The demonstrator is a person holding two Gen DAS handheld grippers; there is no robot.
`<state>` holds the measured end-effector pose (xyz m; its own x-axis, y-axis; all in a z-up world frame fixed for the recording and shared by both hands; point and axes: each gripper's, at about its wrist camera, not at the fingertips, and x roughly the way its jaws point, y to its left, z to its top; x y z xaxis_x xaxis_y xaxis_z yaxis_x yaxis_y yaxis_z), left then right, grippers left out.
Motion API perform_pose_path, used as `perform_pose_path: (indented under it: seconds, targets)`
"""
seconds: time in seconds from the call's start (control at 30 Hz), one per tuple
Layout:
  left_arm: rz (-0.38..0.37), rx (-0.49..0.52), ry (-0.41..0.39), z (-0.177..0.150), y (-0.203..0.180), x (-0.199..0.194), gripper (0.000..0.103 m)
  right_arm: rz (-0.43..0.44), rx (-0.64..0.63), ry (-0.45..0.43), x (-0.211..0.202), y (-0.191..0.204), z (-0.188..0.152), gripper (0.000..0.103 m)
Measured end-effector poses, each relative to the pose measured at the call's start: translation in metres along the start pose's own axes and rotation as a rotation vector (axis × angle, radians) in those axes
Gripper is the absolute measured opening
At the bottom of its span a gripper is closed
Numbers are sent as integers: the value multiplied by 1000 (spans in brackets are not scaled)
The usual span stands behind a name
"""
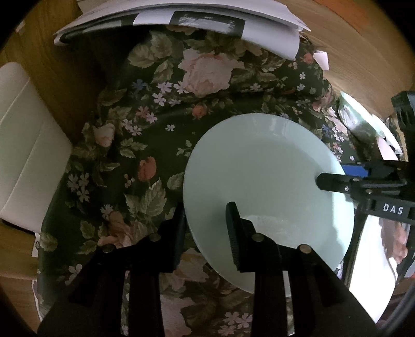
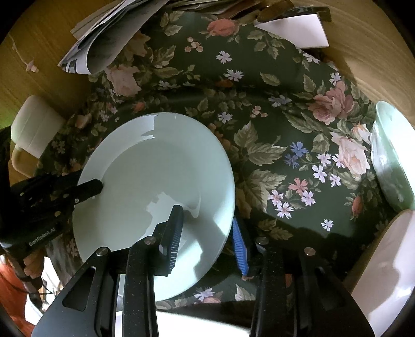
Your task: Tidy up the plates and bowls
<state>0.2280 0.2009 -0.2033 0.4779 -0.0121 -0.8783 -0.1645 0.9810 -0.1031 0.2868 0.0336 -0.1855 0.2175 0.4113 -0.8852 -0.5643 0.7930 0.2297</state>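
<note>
The left gripper (image 1: 206, 228) straddles the near-left rim of the pale green plate (image 1: 267, 186): one finger lies on top of the plate, the other below the rim against the floral tablecloth (image 1: 135, 145), and the two look clamped on that edge. The right gripper (image 2: 207, 228) grips the same plate (image 2: 155, 181) on its opposite side, its black finger over the plate's inner surface and its blue-padded finger outside and beneath the rim. Its jaws straddle the rim closely, yet whether both pads press the plate cannot be told for certain. In the left wrist view the right gripper's finger reaches onto the plate's right edge; in the right wrist view the left gripper's finger reaches onto its left edge.

The plate sits above the tablecloth, near its middle. Well apart from the plate, at the cloth's right edge, lies a second green dish (image 2: 389, 155). Beyond the plate, at the cloth's far end, lies a stack of papers (image 1: 181, 20). Left of the plate stands a white chair (image 1: 28, 145).
</note>
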Motion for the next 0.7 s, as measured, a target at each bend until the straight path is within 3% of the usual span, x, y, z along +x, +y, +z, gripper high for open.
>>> perform_pose_path:
  seconds: [0.17, 0.7]
  targets:
    - [36, -1, -8, -1, -4, -2, 30, 0, -2, -30, -4, -1, -1, 32]
    - [29, -35, -58, -5, -1, -36, 30, 39, 13, -138, -44, 0, 0, 32]
